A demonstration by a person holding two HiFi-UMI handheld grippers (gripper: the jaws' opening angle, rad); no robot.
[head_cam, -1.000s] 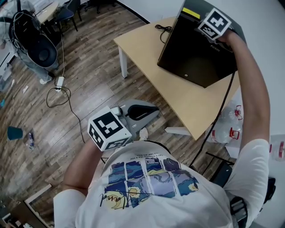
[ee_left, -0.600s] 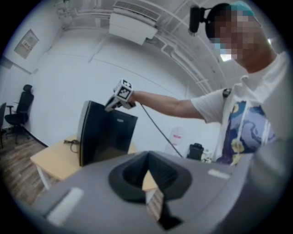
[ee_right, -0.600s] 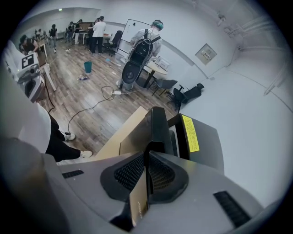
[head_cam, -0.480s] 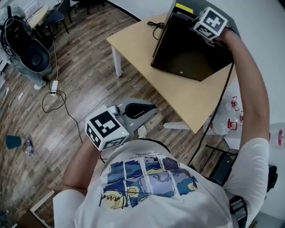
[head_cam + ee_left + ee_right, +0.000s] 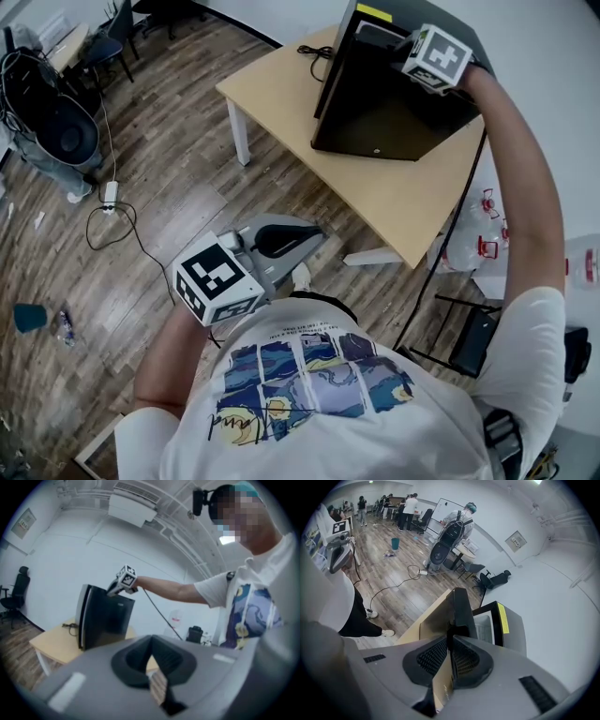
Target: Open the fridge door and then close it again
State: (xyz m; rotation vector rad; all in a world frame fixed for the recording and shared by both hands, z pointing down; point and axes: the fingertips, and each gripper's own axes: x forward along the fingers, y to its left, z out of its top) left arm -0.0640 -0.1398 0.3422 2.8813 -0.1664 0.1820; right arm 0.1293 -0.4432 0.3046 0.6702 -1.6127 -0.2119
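A black mini fridge (image 5: 450, 103) stands on a light wooden table (image 5: 281, 89). Its door (image 5: 375, 108) is swung partly out from the body. My right gripper (image 5: 398, 45) is at the door's top edge, arm stretched out. In the right gripper view the jaws are shut on that black door edge (image 5: 458, 609), with the fridge body and its yellow sticker (image 5: 502, 617) to the right. My left gripper (image 5: 314, 234) hangs low in front of my torso, shut with nothing in it (image 5: 152, 660). From there the fridge (image 5: 103, 618) shows ahead.
A black cable (image 5: 317, 52) lies on the table behind the fridge. Cords (image 5: 108, 211) and a blue cup (image 5: 28, 317) lie on the wooden floor. White bags (image 5: 473, 246) and a black chair (image 5: 469, 339) are right of the table. Several people (image 5: 408, 506) stand far off.
The right gripper has pulled the fridge door further out from the body, so a gap now shows at the door's left side. The left gripper has stayed low by the torso.
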